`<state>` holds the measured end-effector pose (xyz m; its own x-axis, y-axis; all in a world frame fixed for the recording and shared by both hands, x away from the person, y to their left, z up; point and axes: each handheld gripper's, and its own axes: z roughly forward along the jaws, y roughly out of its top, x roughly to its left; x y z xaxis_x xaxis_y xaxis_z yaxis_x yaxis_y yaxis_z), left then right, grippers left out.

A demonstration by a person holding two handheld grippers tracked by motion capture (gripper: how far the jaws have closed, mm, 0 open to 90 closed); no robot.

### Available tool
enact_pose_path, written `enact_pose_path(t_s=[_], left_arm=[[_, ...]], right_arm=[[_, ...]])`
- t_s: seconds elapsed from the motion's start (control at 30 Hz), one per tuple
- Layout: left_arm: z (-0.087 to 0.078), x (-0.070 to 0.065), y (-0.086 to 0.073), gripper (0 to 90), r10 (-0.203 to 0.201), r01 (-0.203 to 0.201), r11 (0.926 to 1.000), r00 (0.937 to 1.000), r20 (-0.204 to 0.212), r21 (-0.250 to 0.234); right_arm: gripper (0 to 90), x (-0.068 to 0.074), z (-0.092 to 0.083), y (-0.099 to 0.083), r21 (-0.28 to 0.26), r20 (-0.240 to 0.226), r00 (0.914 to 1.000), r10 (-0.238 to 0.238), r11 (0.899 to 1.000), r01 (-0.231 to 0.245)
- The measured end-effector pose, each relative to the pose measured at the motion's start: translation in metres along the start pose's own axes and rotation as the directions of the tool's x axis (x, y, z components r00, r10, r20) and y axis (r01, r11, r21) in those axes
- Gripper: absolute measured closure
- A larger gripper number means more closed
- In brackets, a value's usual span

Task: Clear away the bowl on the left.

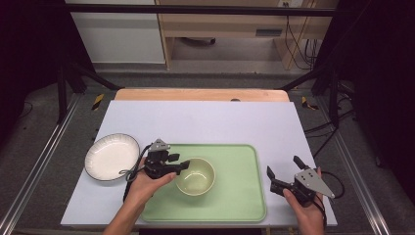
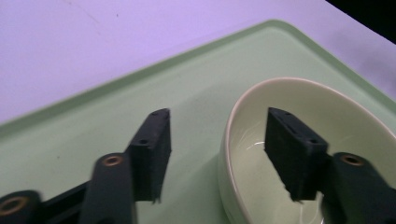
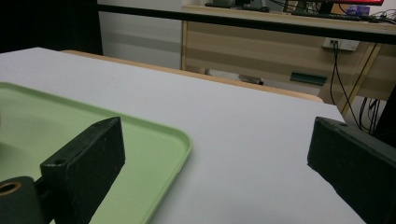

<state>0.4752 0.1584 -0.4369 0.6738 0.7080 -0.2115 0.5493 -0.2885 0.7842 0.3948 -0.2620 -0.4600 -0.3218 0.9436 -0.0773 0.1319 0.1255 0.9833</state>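
A pale green bowl (image 1: 196, 177) stands on a green tray (image 1: 235, 200) at the table's front. My left gripper (image 1: 183, 166) is at the bowl's left rim. In the left gripper view this gripper (image 2: 218, 156) is open and straddles the rim of the bowl (image 2: 336, 109): one jaw stands outside over the tray (image 2: 187, 93), the other inside the bowl. Neither jaw presses on the rim. My right gripper (image 1: 283, 166) is held wide open over the table just right of the tray, with nothing between the jaws. Seen from its own camera, that right gripper (image 3: 215, 163) has the tray's corner (image 3: 159, 149) at its left.
An empty white plate (image 1: 111, 156) with a dark rim lies left of the tray. A pale sheet (image 1: 205, 120) covers the table, with a wooden edge (image 1: 200, 94) at the back. Black frame posts stand at both sides. Beyond the table are a wooden desk and cables (image 3: 341, 65).
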Motion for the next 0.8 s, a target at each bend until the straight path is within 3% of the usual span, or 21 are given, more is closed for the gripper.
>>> enact_pose_path(t_s=[0.1,0.2,0.33,0.5,0.67,0.8], left_arm=[[-0.004,-0.002,0.003,32.0,0.026,-0.027,0.9985,0.9996,-0.009,-0.048],[-0.009,-0.002,0.005,21.4,0.050,-0.049,0.9951,0.9987,0.012,-0.086],[-0.017,-0.001,0.004,12.7,0.099,-0.096,0.9865,0.9949,0.020,-0.133],[-0.023,-0.001,0.003,10.8,0.130,-0.122,0.9738,0.9910,0.030,-0.192],[-0.030,-0.001,0.001,9.9,0.178,-0.168,0.9545,0.9840,0.017,-0.246],[-0.037,-0.001,-0.002,9.4,0.181,-0.173,0.9501,0.9835,0.006,-0.259]], right_arm=[[4.2,-0.001,-0.001,0.000,-0.002,0.006,1.0000,0.006,1.000,-0.006],[4.2,-0.001,-0.002,0.001,-0.003,0.013,0.9999,0.007,1.000,-0.007],[4.0,0.001,-0.003,0.002,-0.005,0.011,0.9999,-0.005,1.000,0.005],[4.0,0.001,-0.002,0.002,-0.005,0.008,1.0000,-0.004,1.000,0.004],[4.0,0.001,-0.002,0.002,-0.007,0.006,1.0000,-0.002,1.000,0.002],[4.0,0.001,-0.003,0.002,-0.005,0.010,0.9999,-0.001,1.000,0.001]])
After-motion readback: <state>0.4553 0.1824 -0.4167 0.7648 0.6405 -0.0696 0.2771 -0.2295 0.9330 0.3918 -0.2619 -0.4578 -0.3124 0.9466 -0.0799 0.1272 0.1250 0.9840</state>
